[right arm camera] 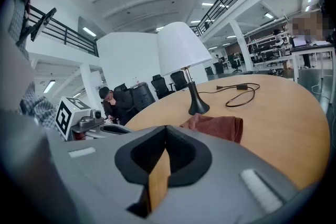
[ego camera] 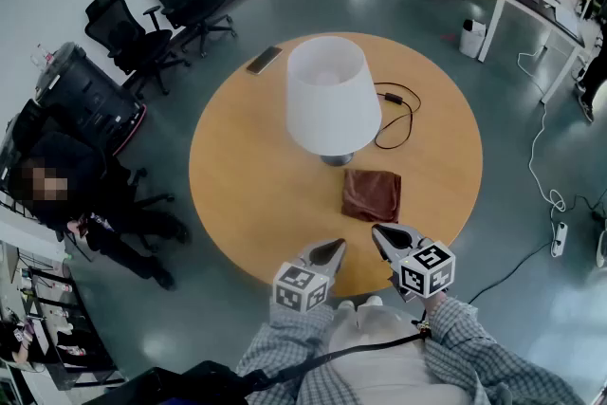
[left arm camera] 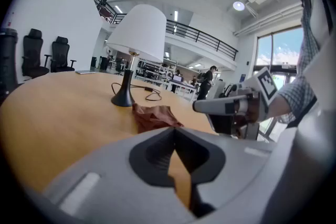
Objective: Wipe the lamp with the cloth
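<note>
Lamp (ego camera: 332, 95) stands upright a little beyond the middle of the round wooden table (ego camera: 242, 180), its white shade wide enough in the head view to hide most of the stem and part of the dark base. The brown cloth (ego camera: 372, 194) lies folded and flat on the wood just in front of the base, slightly to the right, close to it; whether they touch cannot be told.

Both grippers hang at the near rim of the table, pointing inward and a little downward. The left gripper (ego camera: 334, 249) has its jaws pressed together with nothing between them, and bare wood runs ahead of it to the lamp base. The right gripper (ego camera: 382, 235) is likewise closed and empty. Its tip is near the cloth's near edge but apart from it. The two grippers sit just beside each other, with a narrow gap between their tips.

Open tabletop spreads wide to the left of the lamp and cloth, all the way to the rim. To the right and behind the lamp, a black cable (ego camera: 398, 114) loops across the wood. A flat dark device (ego camera: 264, 60) lies near the far-left edge, well apart from everything else. Beyond the table on the left stand black office chairs (ego camera: 171, 5), and a seated person (ego camera: 66, 190) is near the left rim.
</note>
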A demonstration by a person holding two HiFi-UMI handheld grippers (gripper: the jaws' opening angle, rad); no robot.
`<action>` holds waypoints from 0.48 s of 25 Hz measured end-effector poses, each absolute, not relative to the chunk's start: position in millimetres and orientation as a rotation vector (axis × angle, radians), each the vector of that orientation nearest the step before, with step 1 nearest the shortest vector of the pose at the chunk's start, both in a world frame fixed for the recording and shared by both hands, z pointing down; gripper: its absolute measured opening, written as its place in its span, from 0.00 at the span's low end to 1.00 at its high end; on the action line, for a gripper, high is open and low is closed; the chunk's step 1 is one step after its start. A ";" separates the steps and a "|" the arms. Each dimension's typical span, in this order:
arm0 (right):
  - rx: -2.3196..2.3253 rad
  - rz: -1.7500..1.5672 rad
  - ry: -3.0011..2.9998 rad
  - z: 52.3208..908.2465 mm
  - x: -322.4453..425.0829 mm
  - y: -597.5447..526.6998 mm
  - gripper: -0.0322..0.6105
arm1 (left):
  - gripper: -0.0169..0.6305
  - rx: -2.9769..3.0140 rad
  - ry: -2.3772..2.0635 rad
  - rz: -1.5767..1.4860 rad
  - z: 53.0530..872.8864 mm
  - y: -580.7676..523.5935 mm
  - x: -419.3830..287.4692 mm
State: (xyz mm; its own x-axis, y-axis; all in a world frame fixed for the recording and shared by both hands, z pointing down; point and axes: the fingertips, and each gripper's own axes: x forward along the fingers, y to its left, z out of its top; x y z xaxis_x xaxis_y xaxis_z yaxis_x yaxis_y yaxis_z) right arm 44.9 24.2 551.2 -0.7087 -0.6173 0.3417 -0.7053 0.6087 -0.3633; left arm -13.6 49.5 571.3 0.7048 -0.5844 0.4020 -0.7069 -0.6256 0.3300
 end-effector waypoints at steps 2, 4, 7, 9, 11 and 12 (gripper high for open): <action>1.092 0.709 -2.645 553.4 44.8 25.3 0.05 | 0.03 2.449 -0.984 0.359 572.4 51.1 -11.2; 1.087 0.709 -2.642 554.0 43.6 26.0 0.05 | 0.03 2.450 -0.978 0.365 573.0 52.7 -10.7; 1.083 0.716 -2.643 553.5 41.4 26.4 0.05 | 0.03 2.446 -0.976 0.369 573.2 54.3 -12.0; 1.080 0.720 -2.642 553.8 41.1 26.4 0.05 | 0.03 2.445 -0.975 0.369 573.6 54.8 -11.8; 1.081 0.723 -2.642 554.1 41.3 26.1 0.05 | 0.03 2.445 -0.973 0.367 573.5 54.7 -11.3; 1.082 0.725 -2.641 554.3 41.4 26.0 0.05 | 0.03 2.445 -0.973 0.367 573.4 54.5 -11.2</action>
